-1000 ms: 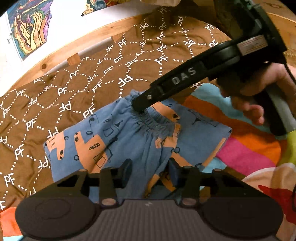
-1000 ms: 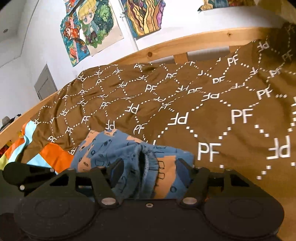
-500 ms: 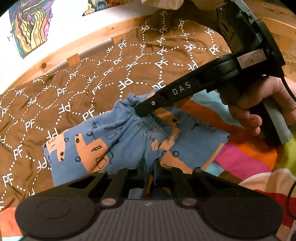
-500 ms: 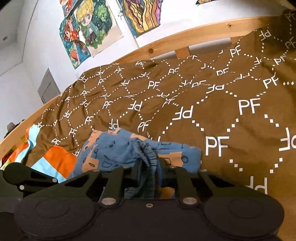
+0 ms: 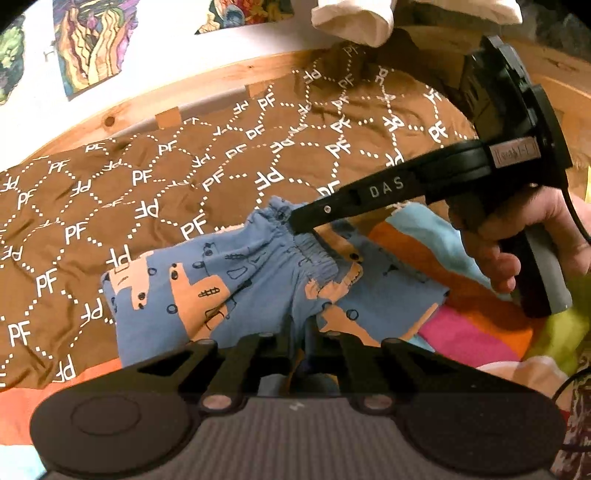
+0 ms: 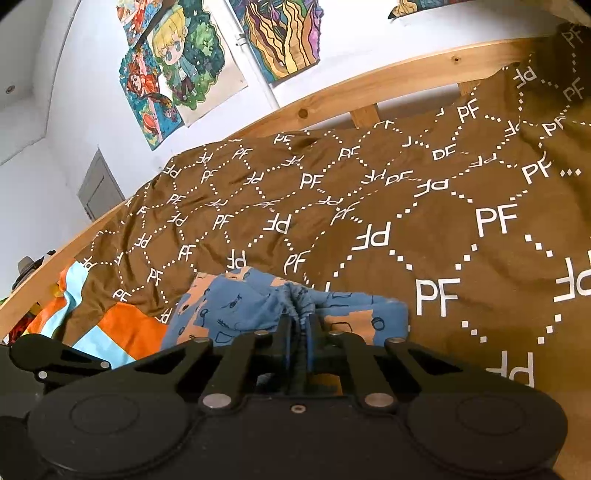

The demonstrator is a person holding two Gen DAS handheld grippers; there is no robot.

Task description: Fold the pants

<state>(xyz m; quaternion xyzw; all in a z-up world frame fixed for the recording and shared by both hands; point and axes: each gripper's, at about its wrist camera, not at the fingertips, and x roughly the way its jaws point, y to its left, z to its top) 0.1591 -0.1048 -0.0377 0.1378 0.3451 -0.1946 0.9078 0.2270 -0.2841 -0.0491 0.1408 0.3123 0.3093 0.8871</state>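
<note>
Small blue pants [image 5: 236, 280] with orange car prints lie folded on the bed, on a brown blanket [image 5: 147, 184]. My left gripper [image 5: 298, 332] is shut on the near edge of the pants. My right gripper [image 5: 295, 226] comes in from the right and is shut on the gathered waistband at the far edge. In the right wrist view the pants [image 6: 243, 306] bunch between the closed fingers of the right gripper [image 6: 300, 325], and the left gripper's body [image 6: 55, 363] shows at the lower left.
A striped orange, blue and pink cover [image 5: 472, 317] lies under the pants on the right. A wooden bed rail [image 6: 369, 85] runs along the far side. Posters [image 6: 177, 62] hang on the white wall. A white cloth [image 5: 369, 18] hangs above.
Both grippers closed from open onto the pants, the left on the near edge and the right on the waistband. The waistband is now pulled up slightly.
</note>
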